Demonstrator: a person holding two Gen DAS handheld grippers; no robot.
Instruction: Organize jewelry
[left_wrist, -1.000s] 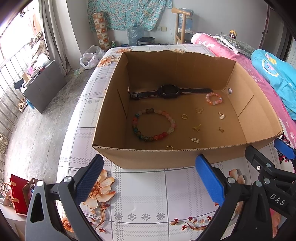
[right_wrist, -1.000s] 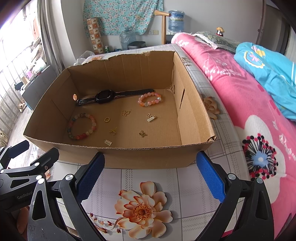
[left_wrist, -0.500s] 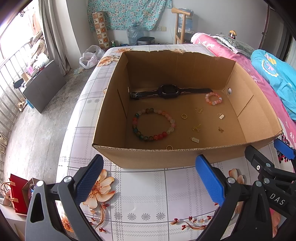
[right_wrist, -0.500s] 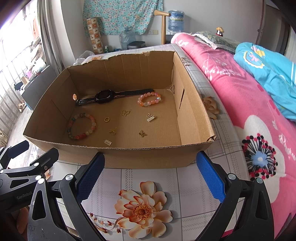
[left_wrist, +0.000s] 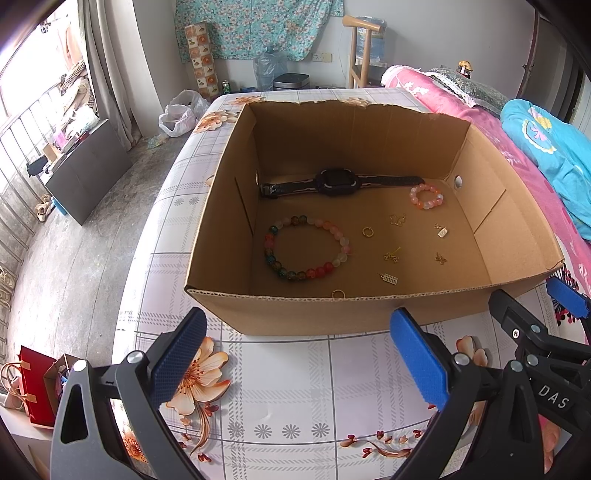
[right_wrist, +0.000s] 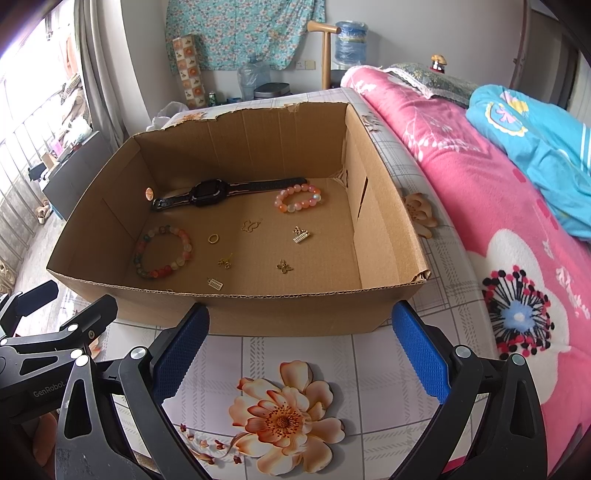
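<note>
I hold both tools short of the cardboard box (left_wrist: 332, 317), over the flowered cloth (left_wrist: 295, 387) at its near wall. The left gripper (left_wrist: 295, 354) has its jaws spread wide with nothing between the blue pads, and the right gripper (right_wrist: 295, 350) is spread just as wide and equally empty. I judge this as a standoff pose: from here both cameras look over the near wall onto the whole floor of the box.

All the jewelry I can see lies inside the box, each piece apart from the others. The black watch (left_wrist: 336, 181) is stretched flat along the far wall. The small pink bead bracelet (left_wrist: 426, 196) sits near the far right corner, just in front of the watch strap's end. The large multicoloured bead bracelet (left_wrist: 306, 248) lies open in a ring by the left wall. Between and in front of them the small gold pieces are scattered over the middle of the floor: a ring (left_wrist: 366, 231), a butterfly charm (right_wrist: 284, 266), a tag-like charm (right_wrist: 301, 235) and others too small to name. Another gold ring (left_wrist: 338, 294) sits tight against the near wall, half hidden by its rim.

This spacing fits either pieces laid out already sorted or pieces awaiting sorting; I cannot tell which.
</note>
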